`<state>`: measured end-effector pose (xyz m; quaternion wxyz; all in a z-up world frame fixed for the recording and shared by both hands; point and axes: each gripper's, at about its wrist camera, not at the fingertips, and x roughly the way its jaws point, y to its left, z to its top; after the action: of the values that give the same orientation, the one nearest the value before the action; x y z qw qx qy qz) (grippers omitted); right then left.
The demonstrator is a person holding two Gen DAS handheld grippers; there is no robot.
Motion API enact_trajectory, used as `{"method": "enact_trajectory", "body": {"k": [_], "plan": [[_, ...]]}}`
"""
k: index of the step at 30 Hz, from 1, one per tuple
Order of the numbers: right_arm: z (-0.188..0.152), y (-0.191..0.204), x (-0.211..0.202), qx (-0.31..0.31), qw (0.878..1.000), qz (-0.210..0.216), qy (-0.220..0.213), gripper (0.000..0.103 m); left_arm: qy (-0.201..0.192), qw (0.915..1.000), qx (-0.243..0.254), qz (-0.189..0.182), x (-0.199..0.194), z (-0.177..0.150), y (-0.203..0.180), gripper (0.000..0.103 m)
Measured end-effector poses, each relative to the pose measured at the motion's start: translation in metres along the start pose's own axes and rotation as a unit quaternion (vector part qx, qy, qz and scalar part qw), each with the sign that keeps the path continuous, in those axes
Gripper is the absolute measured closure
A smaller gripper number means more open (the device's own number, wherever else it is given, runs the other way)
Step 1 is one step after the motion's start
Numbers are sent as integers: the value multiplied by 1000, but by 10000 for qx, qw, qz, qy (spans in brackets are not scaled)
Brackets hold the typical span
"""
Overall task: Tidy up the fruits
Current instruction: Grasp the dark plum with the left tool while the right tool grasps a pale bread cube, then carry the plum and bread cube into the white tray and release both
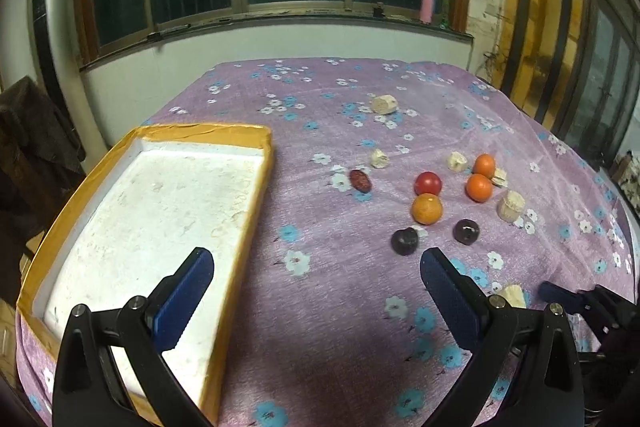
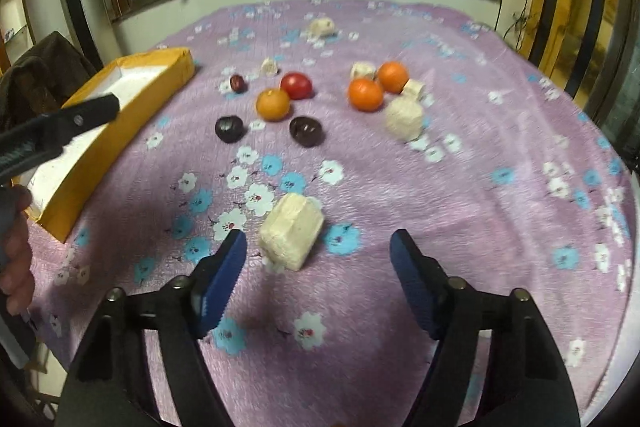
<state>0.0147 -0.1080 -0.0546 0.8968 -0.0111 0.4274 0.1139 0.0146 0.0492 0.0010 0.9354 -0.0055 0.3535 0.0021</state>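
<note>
The right tool [image 2: 318, 253], jaws apart and empty, hangs over the pale, chalky cut chunk of fruit [image 2: 291, 235] lying near its tips on the purple flowered cloth [image 2: 500, 227]; the chunk looks light, crumbly, best pinched gently across its flat sides; the left tool [image 1: 316, 269] gapes wide beside the empty white foam tray [image 1: 152, 211].

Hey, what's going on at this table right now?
A person is sorting fruit with a handheld gripper in each hand. The right gripper is open, pointed down at a pale cut fruit chunk lying on the purple flowered cloth; the chunk sits just ahead of the fingertips, not gripped. The left gripper is open and empty, beside the white tray, which has no fruit in its visible part. Oranges, a tomato, dark plums, a red date and more chunks remain on the cloth.
</note>
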Motion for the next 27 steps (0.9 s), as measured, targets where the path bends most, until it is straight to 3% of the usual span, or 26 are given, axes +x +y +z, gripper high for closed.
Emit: {"method": "enact_trajectory", "body": {"k": [2,4,11,13,18,21,27], "plan": [[4,2,7,-8,10000,7,59,35,36,9999,119,-36,4,2,-8,0],[7,2,15,43,9997,139,204,65,104,9996,271,-73,11,4,-19,2],[-2,-25,-9,278,9994,203,-48,65,473,9967,603,-260,43,6,-53,17],[-2,-34,-18,341,9991,190,-177,65,656,9953,670,-244,57,6,-61,32],[-4,-48,-32,415,9983,219,-359,65,1130,9919,535,-220,90,2,-63,59],[-6,-51,-33,446,9978,279,-399,65,1046,9935,319,-311,89,3,-57,80],[-6,-47,-36,376,9978,305,-451,65,963,9943,275,-377,72,-3,-48,83]]}}
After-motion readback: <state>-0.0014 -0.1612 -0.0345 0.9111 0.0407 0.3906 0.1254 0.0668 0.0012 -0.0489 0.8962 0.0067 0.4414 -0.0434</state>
